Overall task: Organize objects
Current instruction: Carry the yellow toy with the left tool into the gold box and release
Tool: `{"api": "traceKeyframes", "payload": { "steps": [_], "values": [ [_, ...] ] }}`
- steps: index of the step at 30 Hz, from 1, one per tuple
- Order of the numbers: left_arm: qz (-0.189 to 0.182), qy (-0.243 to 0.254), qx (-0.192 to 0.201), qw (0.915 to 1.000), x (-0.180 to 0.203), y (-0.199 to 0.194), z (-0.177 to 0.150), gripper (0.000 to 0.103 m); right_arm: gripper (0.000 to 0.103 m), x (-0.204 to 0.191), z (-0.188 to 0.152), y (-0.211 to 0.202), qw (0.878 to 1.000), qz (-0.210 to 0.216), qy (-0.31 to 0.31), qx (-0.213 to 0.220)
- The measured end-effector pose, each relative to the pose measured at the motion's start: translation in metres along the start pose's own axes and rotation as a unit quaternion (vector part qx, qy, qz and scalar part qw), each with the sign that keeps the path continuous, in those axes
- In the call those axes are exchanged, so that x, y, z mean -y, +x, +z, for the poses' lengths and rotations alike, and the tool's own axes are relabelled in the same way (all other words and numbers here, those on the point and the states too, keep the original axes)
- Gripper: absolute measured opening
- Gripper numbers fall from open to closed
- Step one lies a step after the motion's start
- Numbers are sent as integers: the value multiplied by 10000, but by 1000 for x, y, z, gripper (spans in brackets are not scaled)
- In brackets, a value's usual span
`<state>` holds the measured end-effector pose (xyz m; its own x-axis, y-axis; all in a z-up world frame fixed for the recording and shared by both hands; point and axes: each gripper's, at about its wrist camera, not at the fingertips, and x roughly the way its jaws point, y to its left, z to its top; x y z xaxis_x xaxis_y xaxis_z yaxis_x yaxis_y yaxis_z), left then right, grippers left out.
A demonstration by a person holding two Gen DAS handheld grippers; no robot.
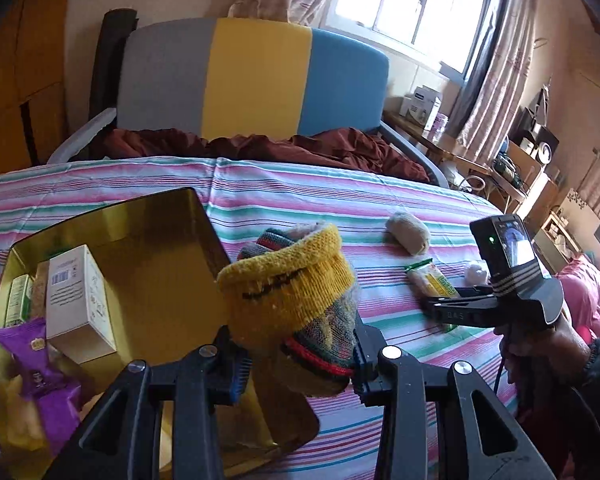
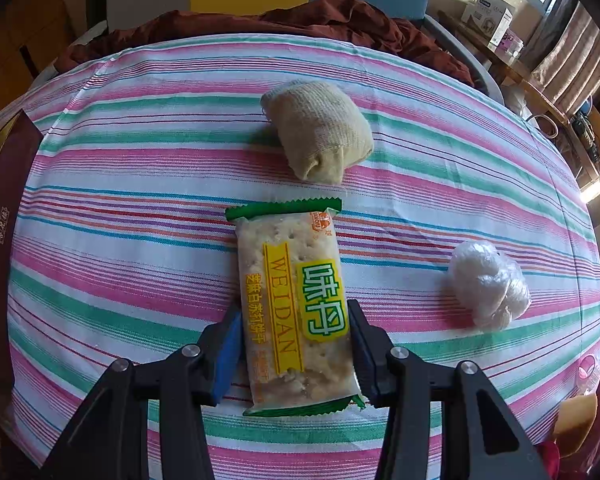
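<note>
My left gripper [image 1: 298, 360] is shut on a rolled knit sock bundle [image 1: 296, 288] with a yellow cuff and striped body, held above the right edge of a gold box [image 1: 152, 280]. In the right wrist view a green-and-yellow cracker packet [image 2: 292, 292] lies on the striped cloth [image 2: 120, 264], and my right gripper [image 2: 296, 320] is shut on its lower half, pads pressing both long sides. The left wrist view shows that right gripper [image 1: 440, 304] at the packet [image 1: 430, 280], with a hand behind it.
The gold box holds a white carton [image 1: 80, 300], a purple packet [image 1: 40, 376] and a green packet [image 1: 16, 300]. A beige rolled sock [image 2: 320, 136] and a white crumpled bundle [image 2: 486, 284] lie on the cloth. A dark brown lid [image 2: 4, 240] sits left. A striped chair [image 1: 252, 76] stands behind.
</note>
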<state>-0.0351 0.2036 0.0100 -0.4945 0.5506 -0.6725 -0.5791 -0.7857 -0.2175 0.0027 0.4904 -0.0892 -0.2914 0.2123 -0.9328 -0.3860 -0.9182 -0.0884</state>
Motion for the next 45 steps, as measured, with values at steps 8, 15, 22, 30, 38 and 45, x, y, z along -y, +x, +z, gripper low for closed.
{"api": "traceKeyframes", "payload": {
  "steps": [8,15,22,30,38,45],
  "values": [
    [247,-796,-12,9965,-70,-7,14,40,49,-6,1,0,9999,-119,-116,27],
    [405,-1280,-513,9896,-113,18,8,40,49,-5,7,6,9997,-161,-171,31],
    [642,-1190,-927,9865,-123,43,-2,42,49,-6,7,5,9997,-168,-198,31],
    [735,-1189,-1172,9832,-126,55,-7,51,49,-12,6,4,9995,-191,-232,37],
    [996,-1135,-1034,9831,-124,43,-13,60,49,-13,4,2,9996,-190,-223,38],
    [1292,-1029,-829,9828,-119,25,-20,64,49,-11,-1,-4,9996,-192,-198,47]
  ]
}}
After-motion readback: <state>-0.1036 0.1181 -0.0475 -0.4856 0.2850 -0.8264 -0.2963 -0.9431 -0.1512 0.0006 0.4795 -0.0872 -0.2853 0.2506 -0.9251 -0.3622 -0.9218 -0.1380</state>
